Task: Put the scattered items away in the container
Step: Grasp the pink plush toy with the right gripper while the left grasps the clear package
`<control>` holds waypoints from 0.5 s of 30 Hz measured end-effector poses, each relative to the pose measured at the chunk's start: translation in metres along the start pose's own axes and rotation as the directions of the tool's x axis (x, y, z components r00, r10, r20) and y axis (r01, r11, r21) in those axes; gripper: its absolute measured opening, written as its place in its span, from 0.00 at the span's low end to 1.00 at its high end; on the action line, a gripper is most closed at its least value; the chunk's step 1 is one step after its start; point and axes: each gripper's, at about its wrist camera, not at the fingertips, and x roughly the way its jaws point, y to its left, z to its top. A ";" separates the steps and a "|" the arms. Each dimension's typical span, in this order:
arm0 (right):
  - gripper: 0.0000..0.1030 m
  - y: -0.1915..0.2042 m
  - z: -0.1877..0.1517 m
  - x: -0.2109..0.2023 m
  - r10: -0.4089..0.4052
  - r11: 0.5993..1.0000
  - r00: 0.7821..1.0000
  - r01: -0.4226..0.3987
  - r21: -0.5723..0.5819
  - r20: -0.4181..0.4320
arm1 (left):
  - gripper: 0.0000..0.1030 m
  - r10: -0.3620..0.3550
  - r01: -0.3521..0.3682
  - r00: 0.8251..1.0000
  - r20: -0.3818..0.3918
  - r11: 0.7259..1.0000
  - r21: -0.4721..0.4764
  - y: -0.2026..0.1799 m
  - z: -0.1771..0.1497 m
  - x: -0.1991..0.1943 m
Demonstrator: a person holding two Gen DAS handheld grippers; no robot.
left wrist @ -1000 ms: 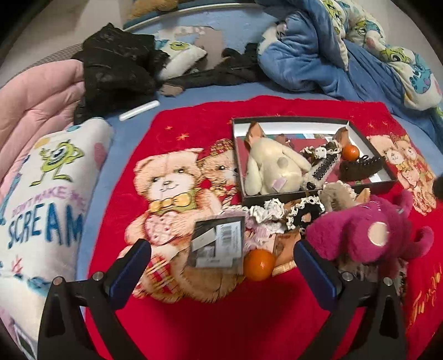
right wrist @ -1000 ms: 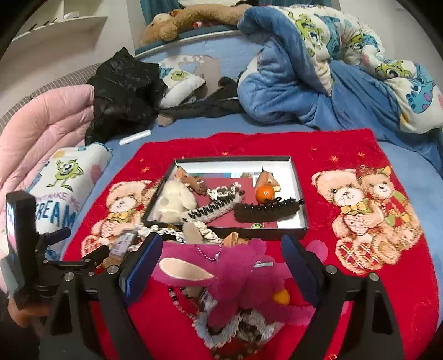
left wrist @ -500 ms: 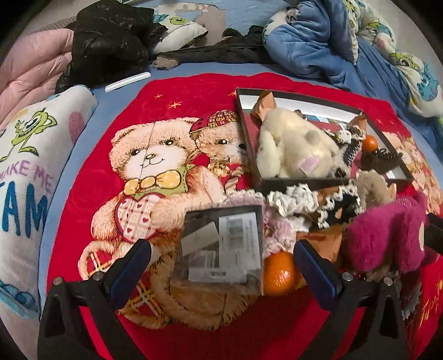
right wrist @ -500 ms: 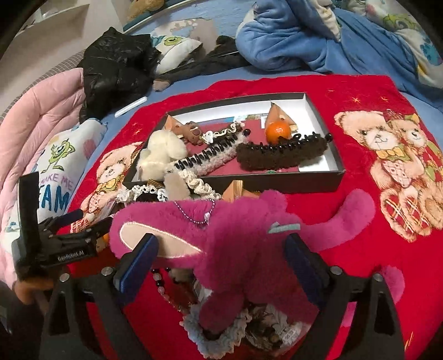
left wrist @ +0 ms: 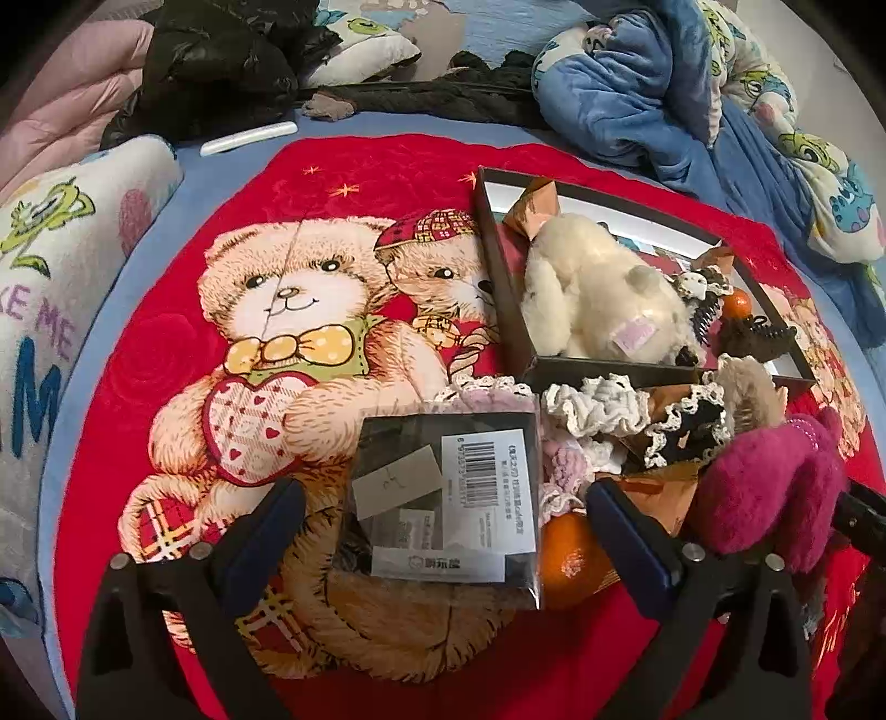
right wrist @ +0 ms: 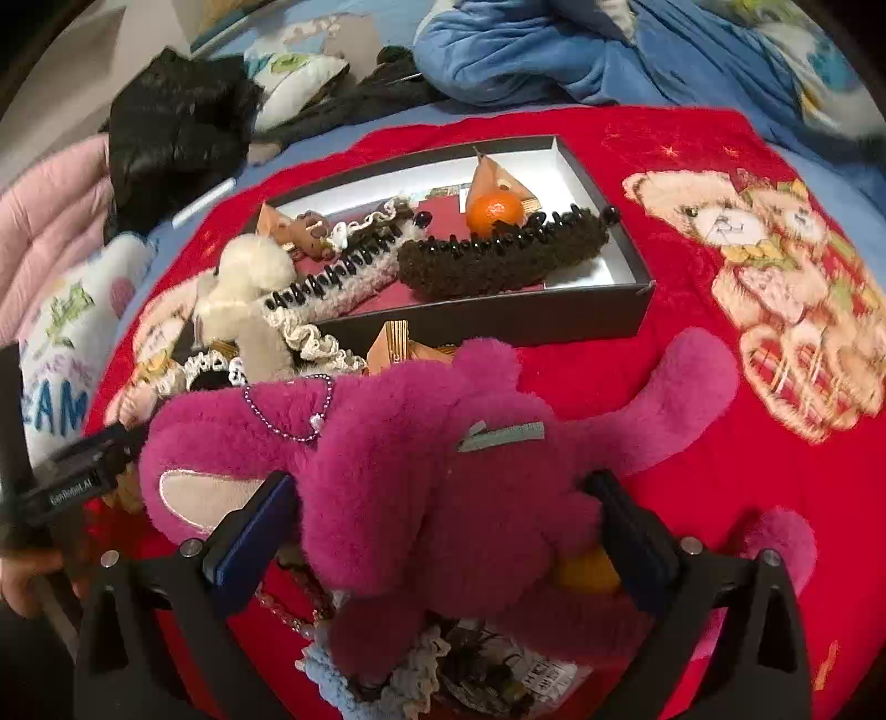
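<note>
A red teddy-bear blanket (left wrist: 183, 343) covered a blue bed strewn with a black jacket (right wrist: 171, 133), a pink quilt (left wrist: 72, 105) and a blue duvet (right wrist: 554, 50); on it sat the black box (right wrist: 498, 315), already holding a cream plush (left wrist: 592, 288), hair clips and a small orange (right wrist: 494, 213). The left gripper (left wrist: 443, 531) hung wide open around a bagged packet (left wrist: 448, 493) without pinching it. The right gripper (right wrist: 443, 526), also spread wide, straddled the magenta plush toy (right wrist: 432, 471) lying just in front of the box, pads beside its fur.
</note>
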 end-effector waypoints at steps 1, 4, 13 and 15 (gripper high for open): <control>0.99 -0.001 -0.001 -0.001 0.004 1.000 1.000 -0.004 0.005 0.009 | 0.88 0.001 -0.001 1.000 0.007 1.000 0.005 -0.001 0.001 -0.003; 0.89 0.000 -0.002 -0.004 0.019 1.000 1.000 -0.019 0.003 0.023 | 0.67 -0.016 0.016 1.000 0.010 1.000 -0.011 0.001 0.001 -0.006; 0.68 -0.003 -0.003 -0.011 0.065 0.997 0.998 -0.066 0.027 0.024 | 0.22 0.009 -0.009 1.000 0.000 1.000 0.022 -0.005 -0.005 -0.011; 0.66 -0.003 -0.003 -0.012 0.063 0.998 0.998 -0.063 0.022 0.024 | 0.17 0.003 -0.003 1.000 0.004 1.000 0.026 -0.007 -0.006 -0.012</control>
